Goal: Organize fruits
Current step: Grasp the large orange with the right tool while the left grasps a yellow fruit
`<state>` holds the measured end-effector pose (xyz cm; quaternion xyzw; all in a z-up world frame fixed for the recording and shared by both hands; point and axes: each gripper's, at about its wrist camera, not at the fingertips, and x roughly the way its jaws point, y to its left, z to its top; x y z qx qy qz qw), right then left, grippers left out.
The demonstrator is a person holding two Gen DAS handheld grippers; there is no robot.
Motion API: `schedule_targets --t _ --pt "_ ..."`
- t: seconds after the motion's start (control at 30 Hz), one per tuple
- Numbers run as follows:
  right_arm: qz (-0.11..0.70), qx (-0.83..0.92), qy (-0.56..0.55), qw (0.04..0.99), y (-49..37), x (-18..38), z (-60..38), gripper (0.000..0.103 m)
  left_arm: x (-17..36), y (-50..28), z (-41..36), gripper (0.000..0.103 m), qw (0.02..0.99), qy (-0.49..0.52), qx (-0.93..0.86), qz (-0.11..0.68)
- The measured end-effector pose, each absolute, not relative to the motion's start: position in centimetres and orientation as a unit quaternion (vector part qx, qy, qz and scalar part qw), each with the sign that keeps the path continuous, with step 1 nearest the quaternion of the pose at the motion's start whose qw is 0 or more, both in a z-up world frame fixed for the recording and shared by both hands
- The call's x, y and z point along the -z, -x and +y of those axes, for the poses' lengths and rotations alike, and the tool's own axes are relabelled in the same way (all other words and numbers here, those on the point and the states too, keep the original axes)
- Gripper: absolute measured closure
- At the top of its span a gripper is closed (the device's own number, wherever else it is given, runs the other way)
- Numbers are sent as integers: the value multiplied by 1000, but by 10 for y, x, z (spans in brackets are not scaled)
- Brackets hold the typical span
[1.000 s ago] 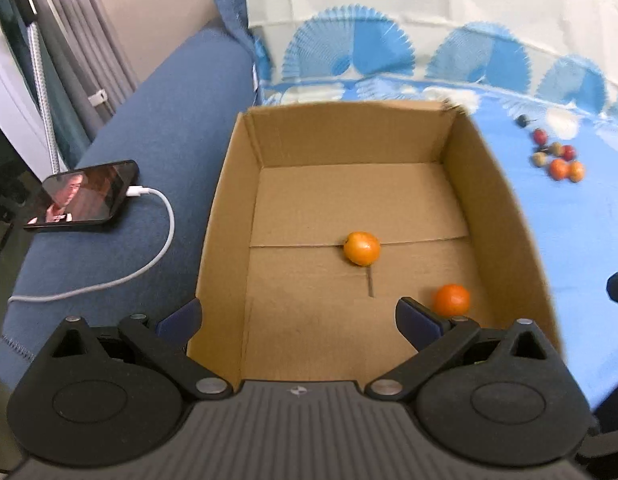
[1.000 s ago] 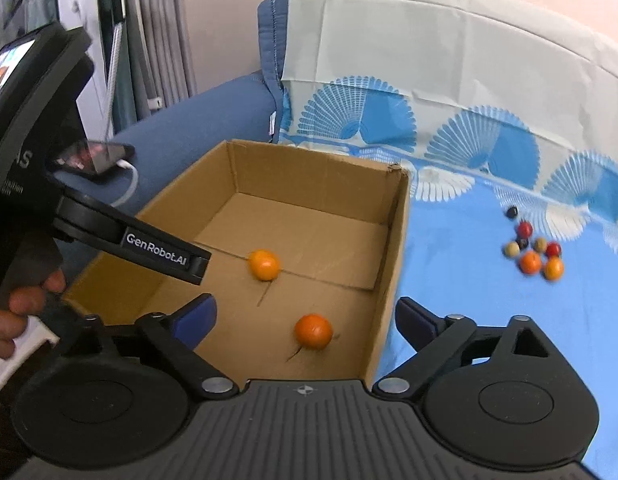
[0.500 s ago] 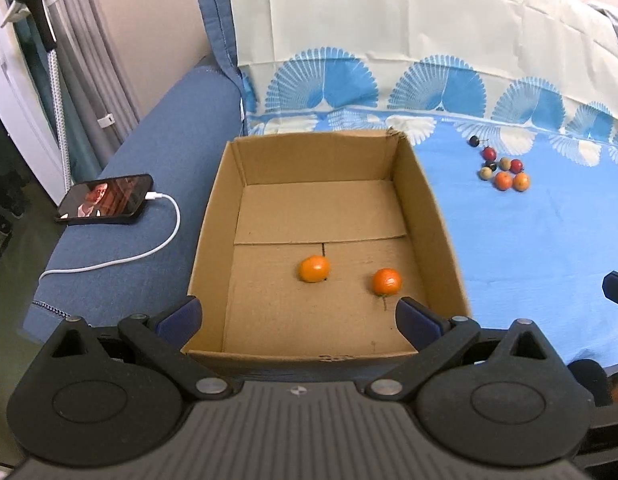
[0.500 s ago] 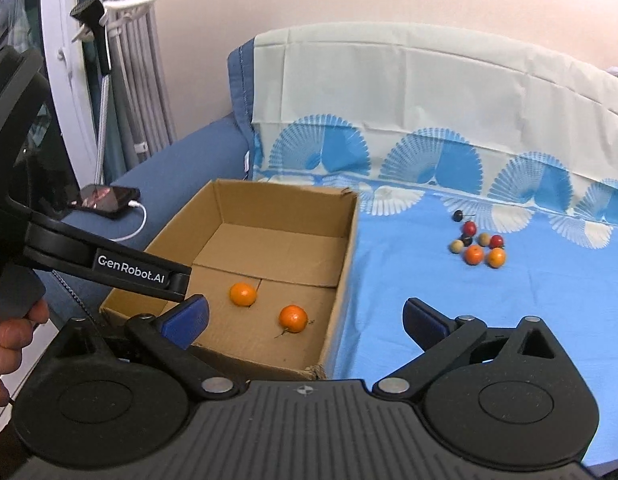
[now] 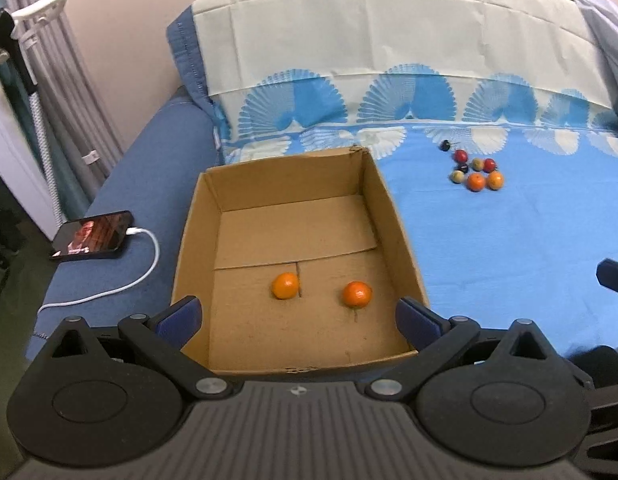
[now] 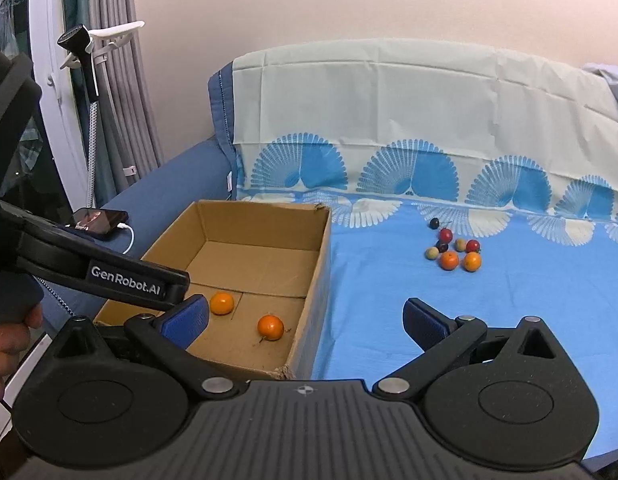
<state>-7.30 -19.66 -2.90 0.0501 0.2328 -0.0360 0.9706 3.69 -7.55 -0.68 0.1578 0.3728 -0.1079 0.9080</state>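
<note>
Two small orange fruits [image 5: 285, 285] [image 5: 357, 294] sit near the front edge of the open brown cardboard box [image 5: 401, 240], evidently sorted there. The remaining small red, orange and dark fruits [image 6: 455, 249] lie clustered on the blue fan-patterned sheet [image 6: 489, 320], well apart. Left gripper [image 5: 299, 316] and right gripper [image 6: 305, 322] hang spread and empty, seemingly ready for more.

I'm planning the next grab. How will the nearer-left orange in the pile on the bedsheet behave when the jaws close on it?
The orange looks round and smooth, so it will probably roll if nudged off-centre. It sits against other small fruits, which may scatter. The soft bedsheet may let it sink slightly.
</note>
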Motion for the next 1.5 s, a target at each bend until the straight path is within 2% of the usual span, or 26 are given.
schedule_targets --t 0.13,0.27,0.53,0.7,0.97,1.2,1.47,1.5 --pt "250 25 -48 967 51 41 -198 1 10 -50 -66 0 910 -152 73 379" --pt "229 40 -57 971 37 41 -218 1 12 -65 -75 0 907 -182 68 375" --pt "223 162 -92 957 12 62 -324 1 32 -117 -167 0 891 -183 143 391" --pt "228 254 -107 934 -17 97 -396 1 65 -162 -251 0 884 -190 193 380" --pt "247 273 -102 924 -87 161 -476 1 141 -256 -369 0 881 -232 195 363" --pt "275 243 -97 925 -153 211 -515 1 201 -329 -408 0 863 -191 198 425" --pt "295 208 -63 931 -213 243 -520 1 244 -358 -431 0 845 -198 228 441" --pt "275 207 -58 937 -214 245 -519 1 245 -360 -430 0 847 -190 234 438"
